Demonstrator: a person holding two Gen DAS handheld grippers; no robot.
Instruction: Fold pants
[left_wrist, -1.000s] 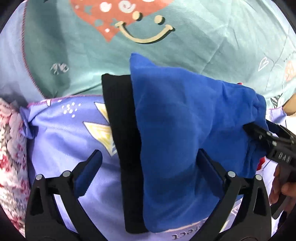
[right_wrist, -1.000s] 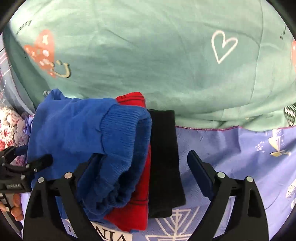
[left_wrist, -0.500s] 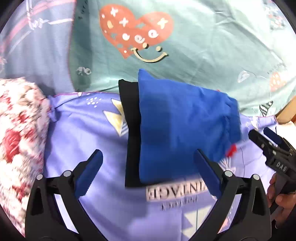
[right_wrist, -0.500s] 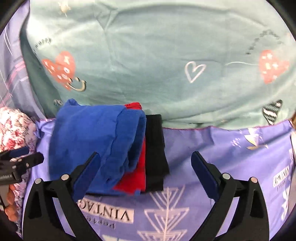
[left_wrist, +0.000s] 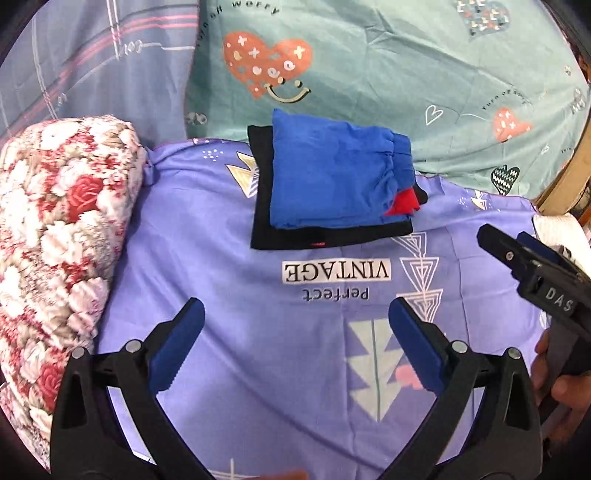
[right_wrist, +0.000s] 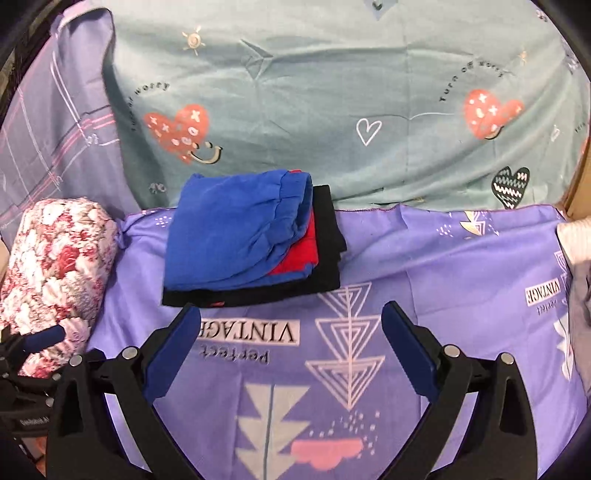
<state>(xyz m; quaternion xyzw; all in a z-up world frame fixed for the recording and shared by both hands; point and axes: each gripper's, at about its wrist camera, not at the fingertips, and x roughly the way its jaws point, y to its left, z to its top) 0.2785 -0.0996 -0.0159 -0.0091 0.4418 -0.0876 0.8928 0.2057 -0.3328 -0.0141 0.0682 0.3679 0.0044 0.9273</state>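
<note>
A folded pile lies on the purple sheet (left_wrist: 207, 229): blue pants (left_wrist: 328, 173) on top, a red garment (left_wrist: 404, 203) peeking out under them, and a black one (left_wrist: 262, 206) at the bottom. The same blue pants (right_wrist: 229, 236) top the pile in the right wrist view. My left gripper (left_wrist: 295, 328) is open and empty, well back from the pile. My right gripper (right_wrist: 291, 332) is open and empty, just short of the pile's near edge. It also shows at the right of the left wrist view (left_wrist: 517, 254).
A rolled floral blanket (left_wrist: 55, 236) lies left of the pile. A teal bedsheet with hearts (left_wrist: 388, 66) rises behind it. A pale and grey cloth (right_wrist: 580, 280) sits at the far right edge. A wooden edge (left_wrist: 565, 184) borders the right.
Both grippers have pulled back from the pile and away from the blue pants. The pile now lies farther off, settled flat on the purple sheet.
</note>
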